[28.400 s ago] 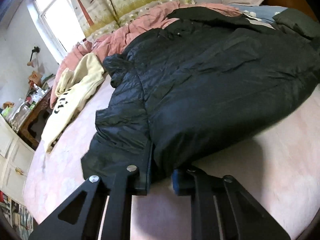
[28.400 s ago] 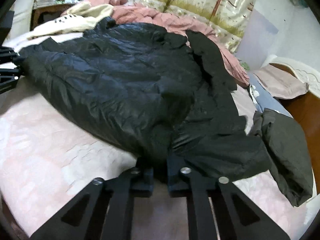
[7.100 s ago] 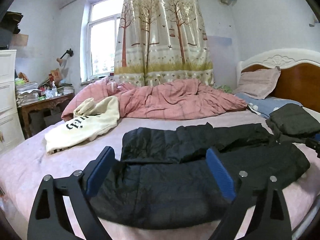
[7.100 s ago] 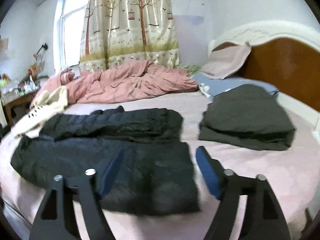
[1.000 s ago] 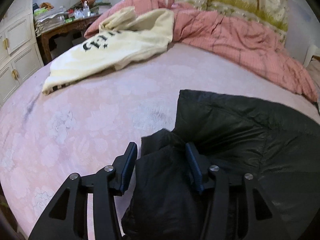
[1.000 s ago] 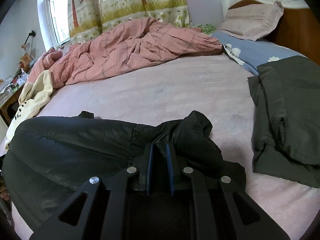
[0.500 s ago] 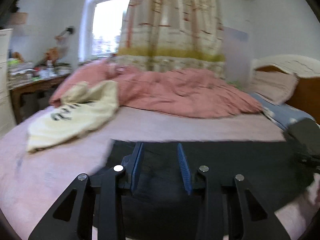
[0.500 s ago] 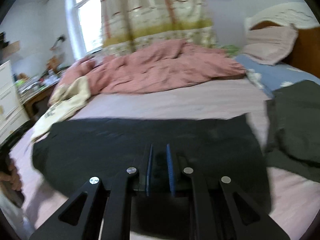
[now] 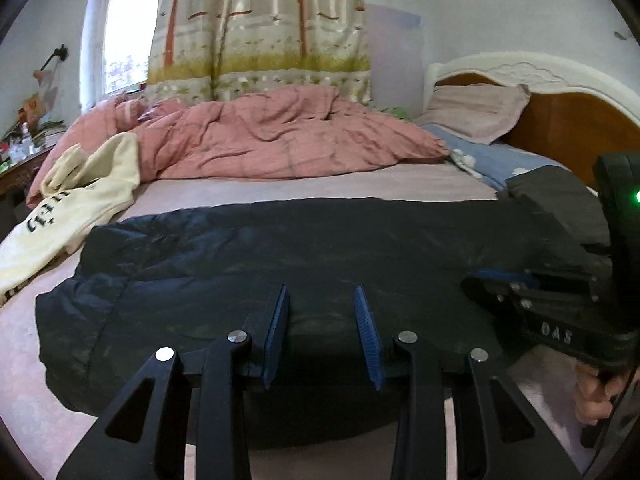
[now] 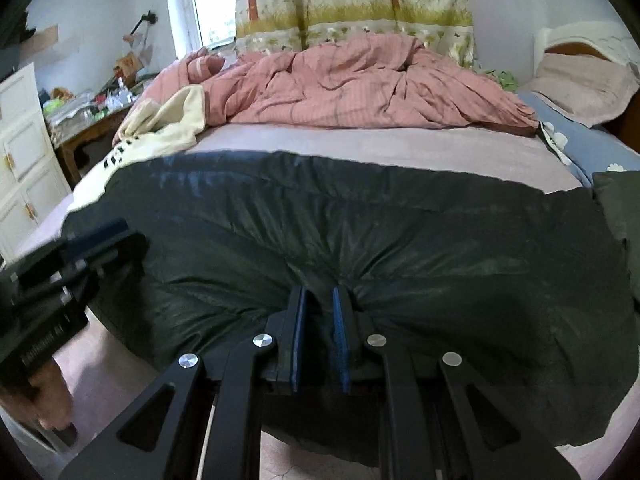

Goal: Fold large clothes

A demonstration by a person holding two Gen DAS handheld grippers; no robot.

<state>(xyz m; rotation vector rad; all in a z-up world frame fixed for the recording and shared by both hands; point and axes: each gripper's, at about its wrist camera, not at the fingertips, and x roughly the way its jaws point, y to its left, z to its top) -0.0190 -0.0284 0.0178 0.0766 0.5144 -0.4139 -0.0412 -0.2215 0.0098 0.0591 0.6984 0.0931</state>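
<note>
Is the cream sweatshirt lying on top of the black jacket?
No, the cream sweatshirt lies on the bed sheet beside the black jacket, off past the jacket's left end.

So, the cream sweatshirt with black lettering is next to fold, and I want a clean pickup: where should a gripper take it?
Probably the loose lower edge of the cream sweatshirt with black lettering, coming in from the near side of the bed. That end lies flat on the pink sheet, clear of other things, while its far end is bunched against the pink quilt, where a pinch could catch both.
</note>
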